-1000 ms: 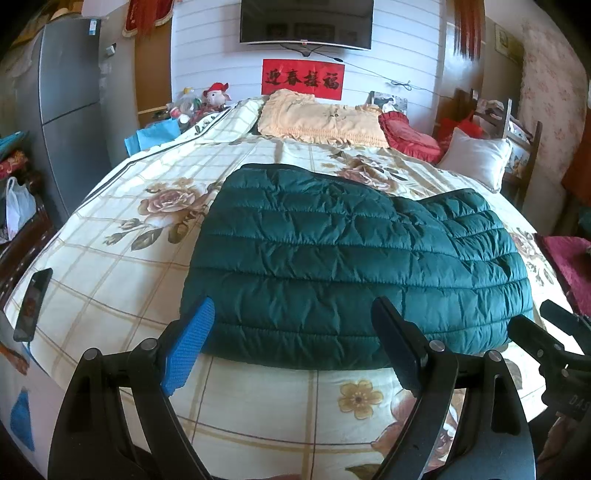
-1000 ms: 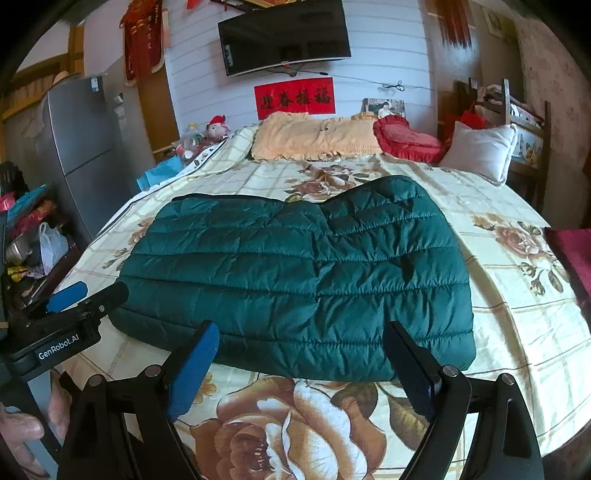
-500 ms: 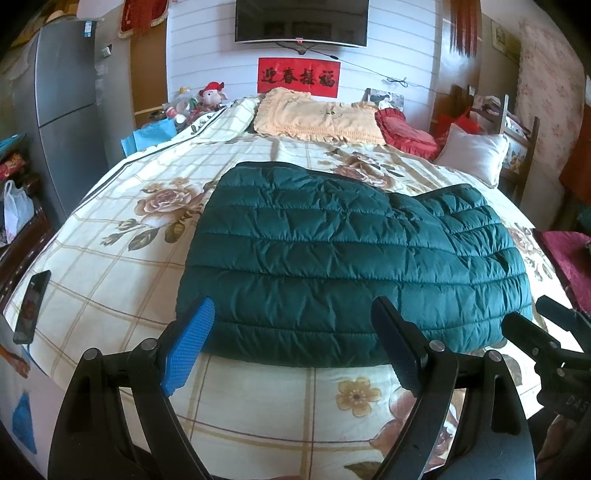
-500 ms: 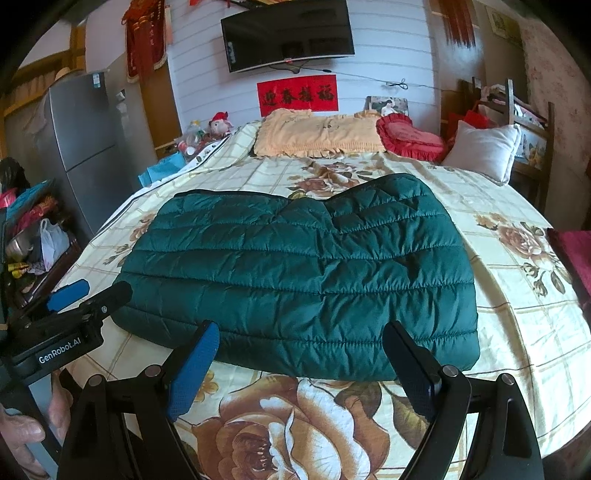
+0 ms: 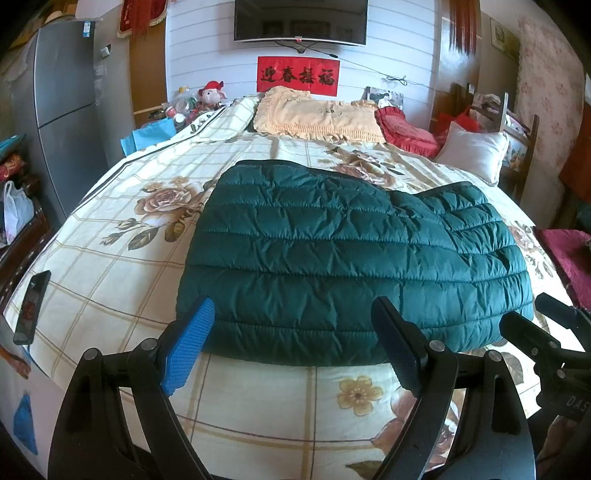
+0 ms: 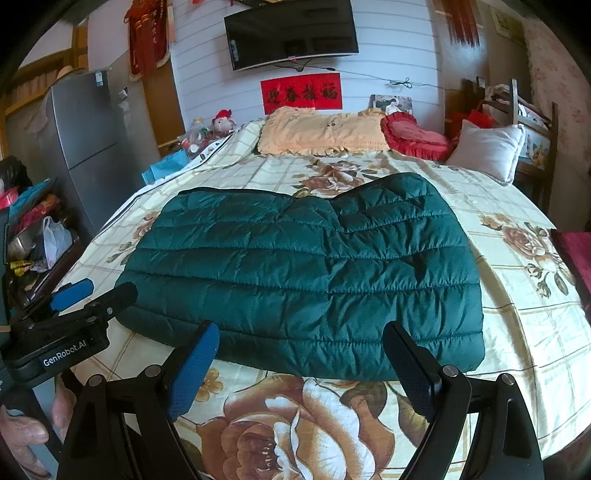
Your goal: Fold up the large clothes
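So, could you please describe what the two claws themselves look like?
Both look alike: the left claw and right claw have matte black angular frames with round silver rivets, one finger faced with a textured blue pad and the other with a black pad. White "GenRobot.AI" lettering marks the left claw's body.

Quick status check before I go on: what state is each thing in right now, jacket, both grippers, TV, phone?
Green puffer jacket: folded, lying flat on the bed, ungripped.
Left gripper: open, empty, short of the jacket's near edge.
Right gripper: open, empty.
TV: screen dark.
Phone: lying flat on the bedspread, screen dark.
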Available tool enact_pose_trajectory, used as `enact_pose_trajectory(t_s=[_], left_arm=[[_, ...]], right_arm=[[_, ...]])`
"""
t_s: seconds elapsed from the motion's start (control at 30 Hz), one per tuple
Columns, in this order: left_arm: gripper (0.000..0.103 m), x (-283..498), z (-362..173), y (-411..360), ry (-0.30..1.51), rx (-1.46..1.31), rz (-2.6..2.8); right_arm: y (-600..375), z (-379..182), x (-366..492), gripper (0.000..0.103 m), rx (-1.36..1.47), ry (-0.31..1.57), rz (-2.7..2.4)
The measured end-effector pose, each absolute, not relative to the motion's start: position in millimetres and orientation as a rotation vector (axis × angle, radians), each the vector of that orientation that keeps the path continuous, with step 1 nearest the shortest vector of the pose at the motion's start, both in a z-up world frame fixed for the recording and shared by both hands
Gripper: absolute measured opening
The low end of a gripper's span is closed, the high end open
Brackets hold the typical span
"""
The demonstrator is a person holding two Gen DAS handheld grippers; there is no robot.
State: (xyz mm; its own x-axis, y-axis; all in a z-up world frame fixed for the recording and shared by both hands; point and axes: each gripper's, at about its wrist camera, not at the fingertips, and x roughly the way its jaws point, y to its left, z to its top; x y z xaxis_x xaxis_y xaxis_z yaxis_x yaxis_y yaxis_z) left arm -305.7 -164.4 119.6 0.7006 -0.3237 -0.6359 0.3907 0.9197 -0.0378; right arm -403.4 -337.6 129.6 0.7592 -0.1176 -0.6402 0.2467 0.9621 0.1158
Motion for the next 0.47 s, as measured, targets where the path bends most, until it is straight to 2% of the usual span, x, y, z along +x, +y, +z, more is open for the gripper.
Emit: enact_pose_trajectory(t_s=[0.47], left_arm=[[0.087, -298.4, 110.1, -160.7, 0.686, 0.099, -0.416]], right_arm=[[-340.4, 125.2, -399.3, 0.088, 0.208, 0.696, -0.2]])
